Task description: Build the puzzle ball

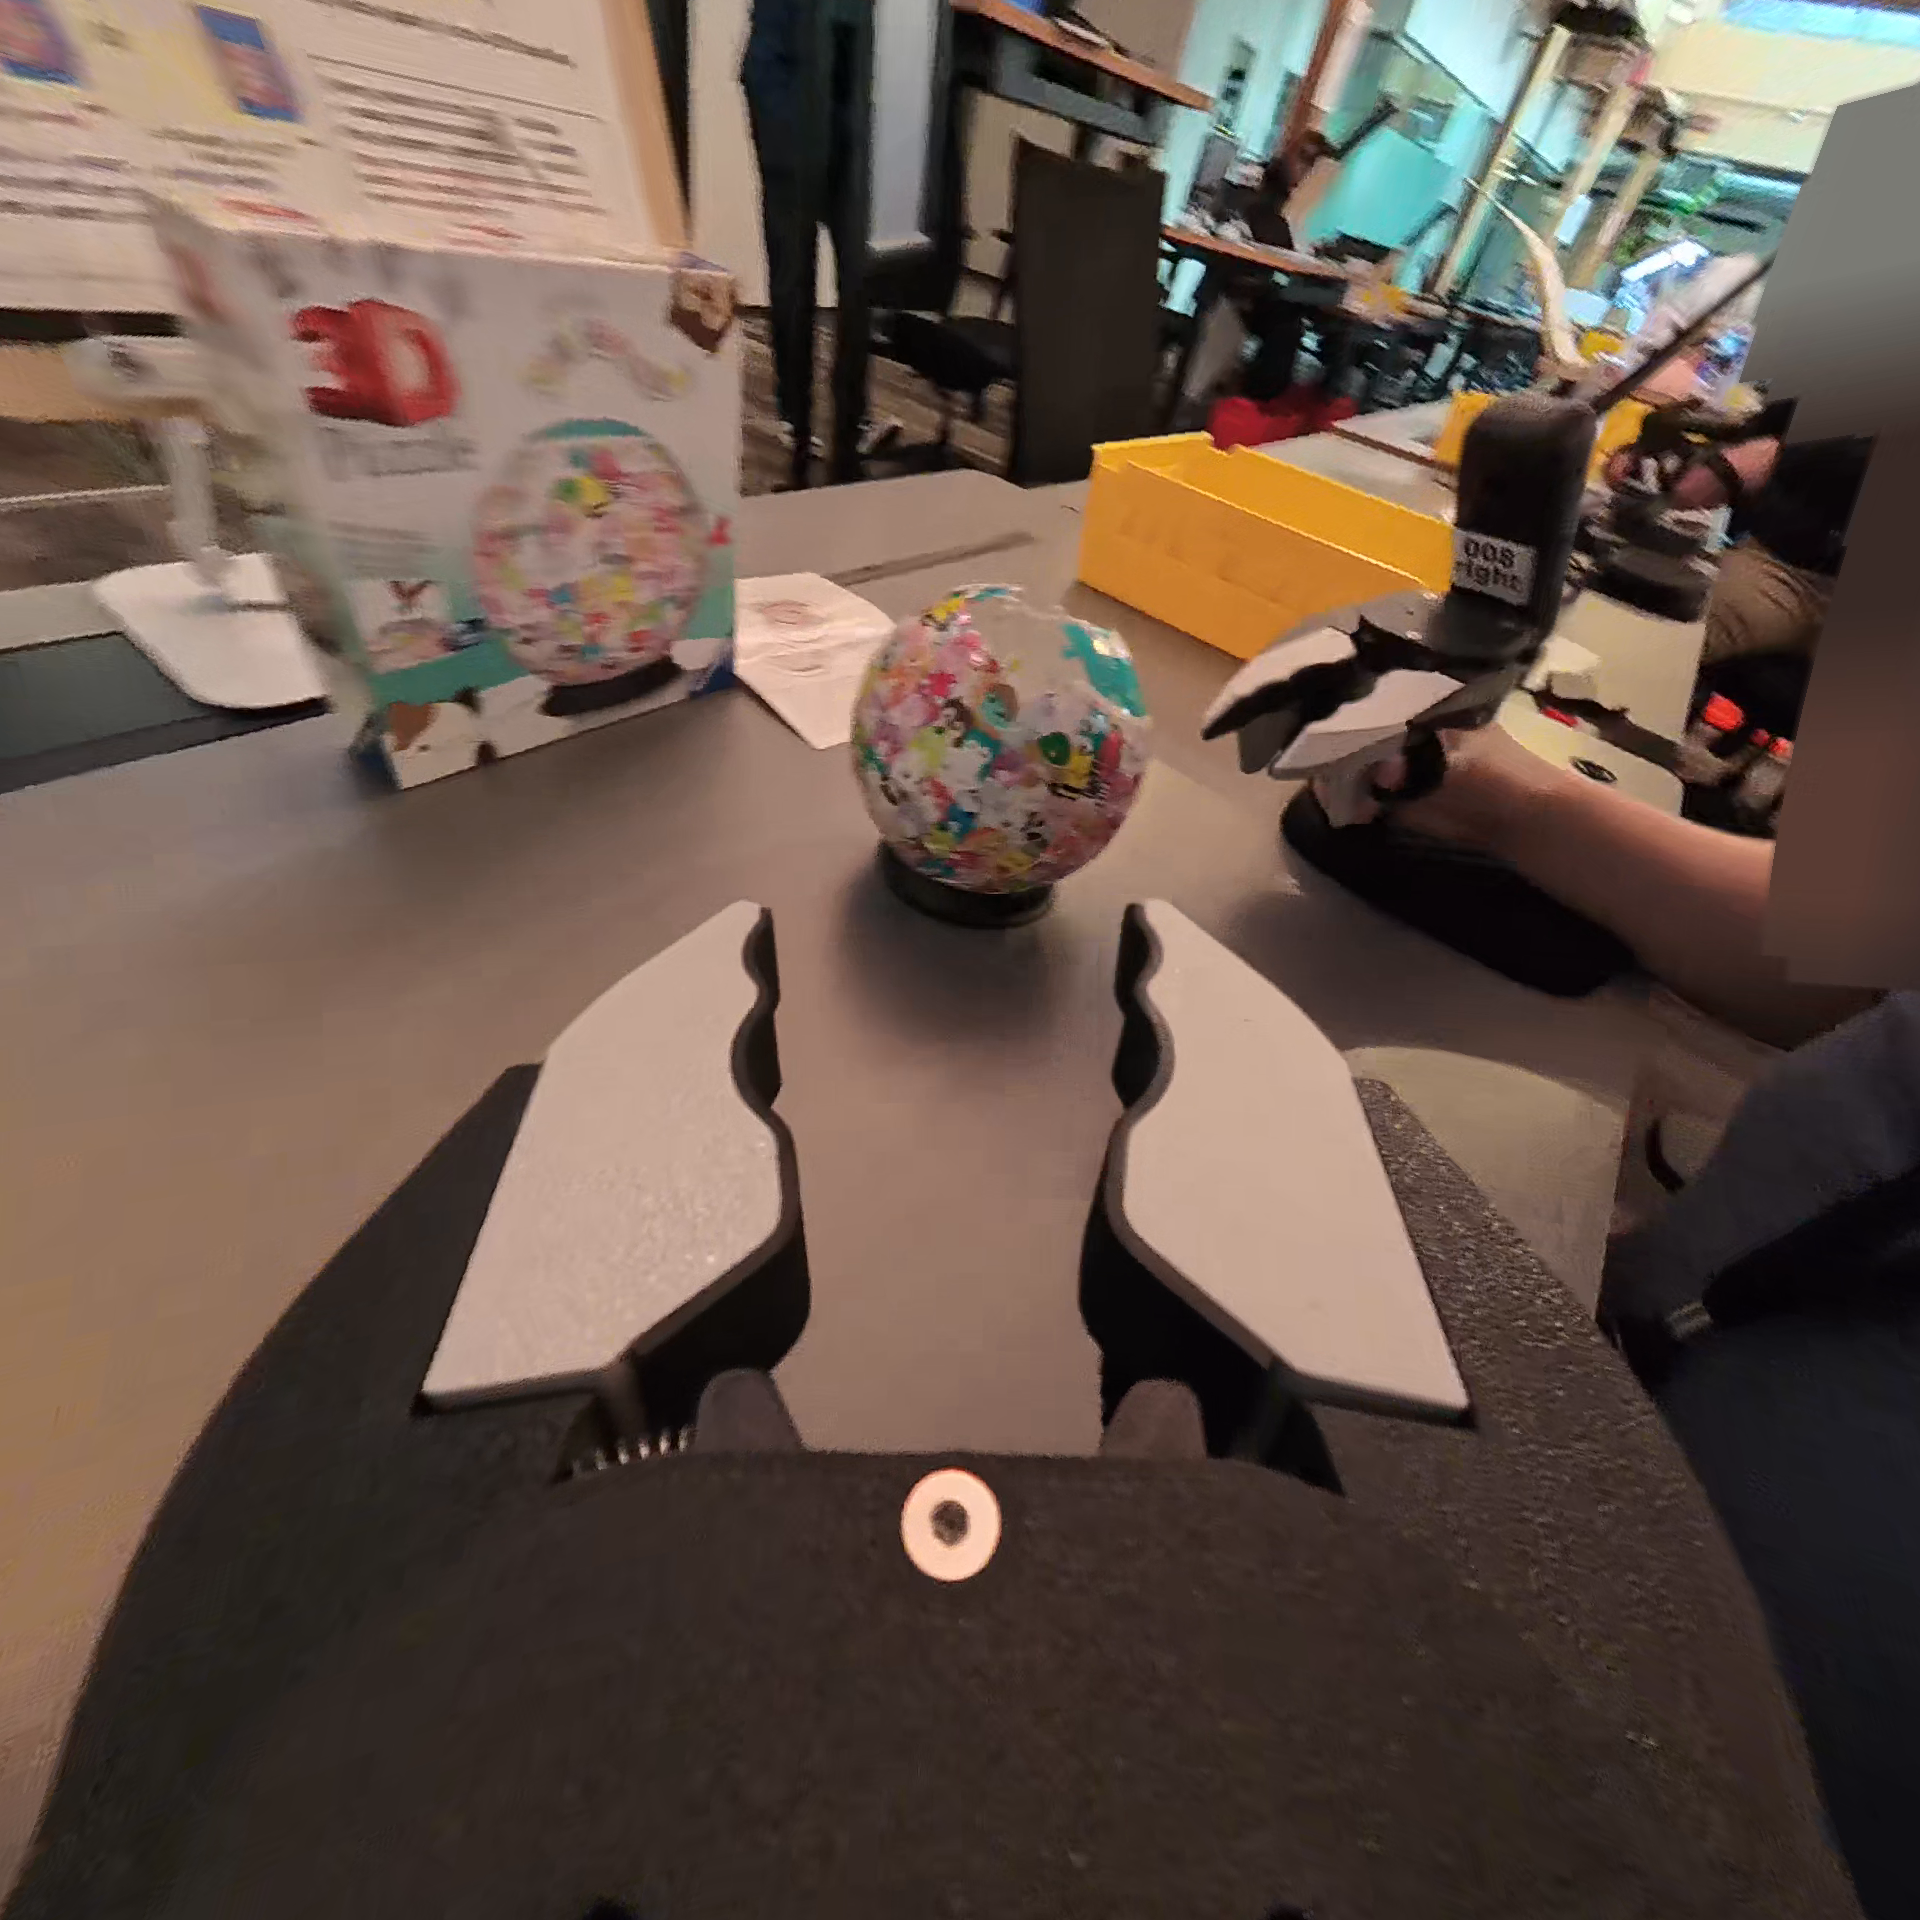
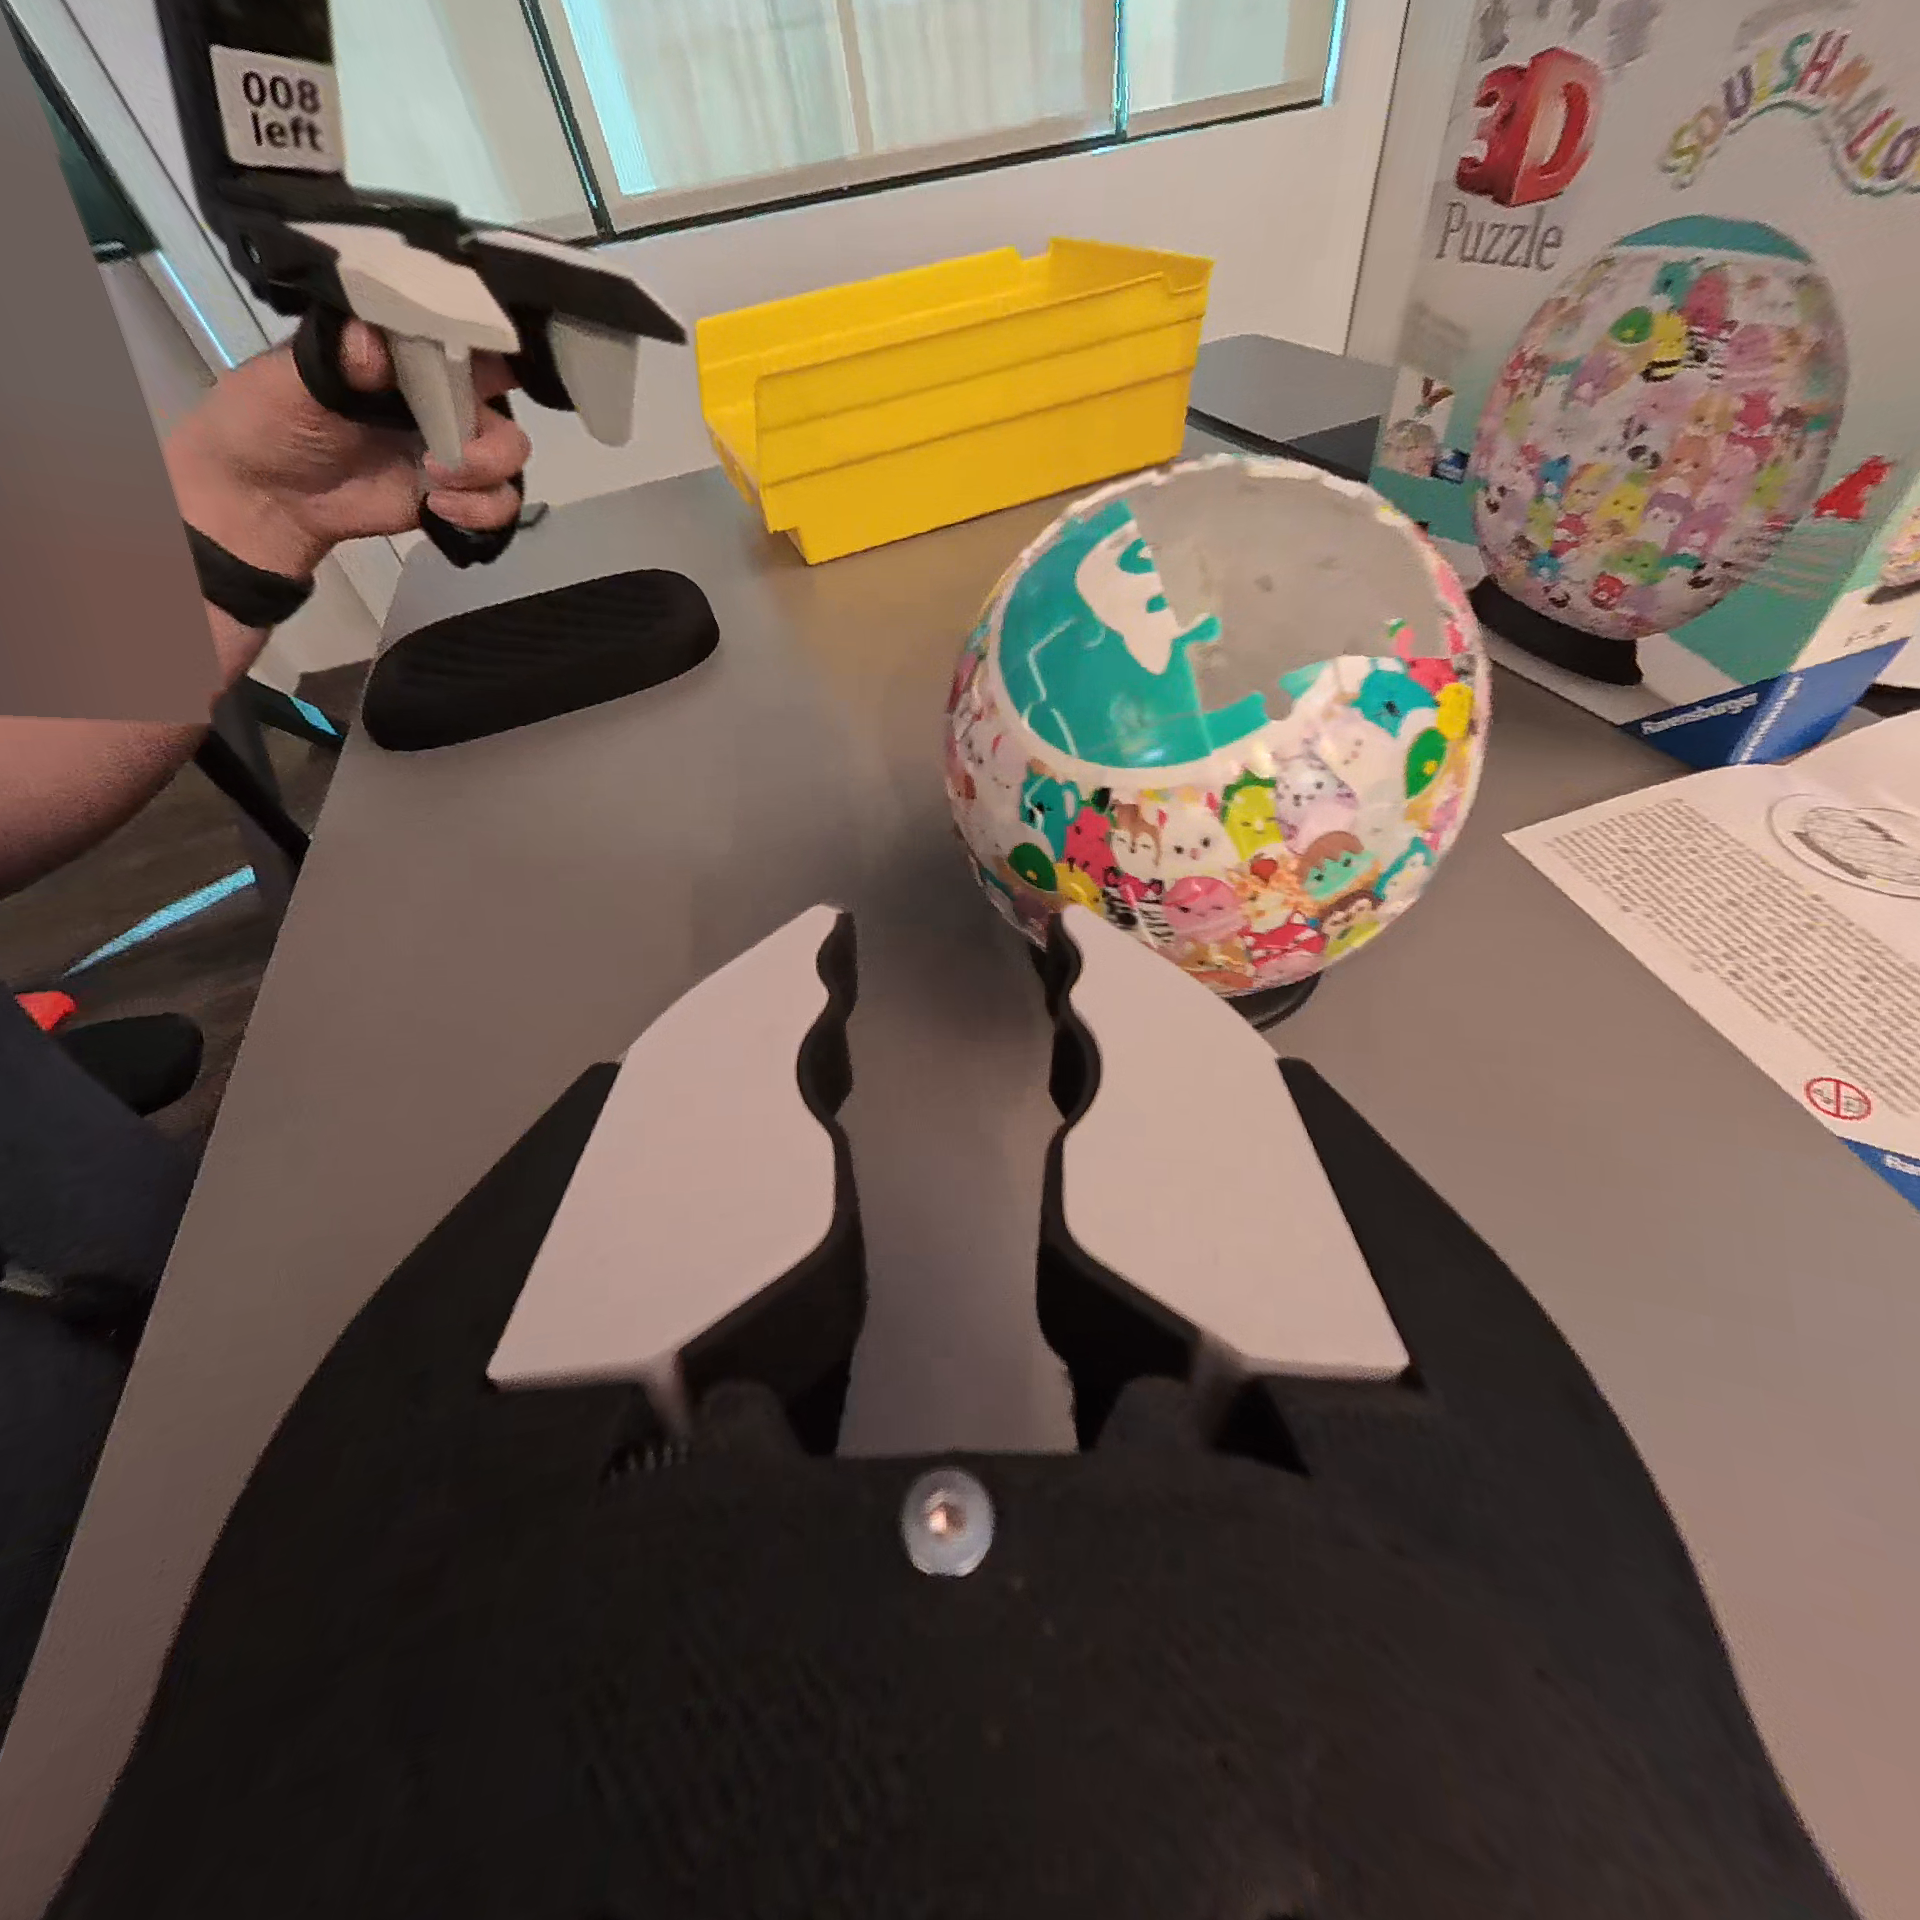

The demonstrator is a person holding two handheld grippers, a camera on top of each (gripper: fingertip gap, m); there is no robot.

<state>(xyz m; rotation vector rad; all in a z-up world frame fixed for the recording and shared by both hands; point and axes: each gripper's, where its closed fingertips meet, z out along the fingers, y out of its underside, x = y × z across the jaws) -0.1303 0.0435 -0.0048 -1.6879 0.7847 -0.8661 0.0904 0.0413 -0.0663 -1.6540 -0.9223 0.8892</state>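
Observation:
A colourful puzzle ball [image 1: 1000, 740] stands on a black ring stand [image 1: 966, 902] in the middle of the grey table [image 1: 312, 935]. In the right wrist view the ball [image 2: 1216, 790] has an open gap at its top that shows the grey inside. My left gripper [image 1: 948, 935] is open and empty, a short way in front of the ball. My right gripper [image 2: 951, 940] is open and empty, just to the left of the ball's base. Each gripper also shows in the other view: the right one [image 1: 1262, 727], and the left one [image 2: 613, 353] held in a hand.
A yellow bin [image 1: 1247, 551] [image 2: 956, 384] sits at the table's far side. The puzzle box [image 1: 499, 520] [image 2: 1683, 395] stands upright beside the ball. An instruction sheet [image 2: 1766, 894] lies near it. A black wrist pad [image 2: 540, 655] lies on the table. A person's forearm [image 1: 1558, 862] rests at the right. Left tips to right tips: about 25 cm.

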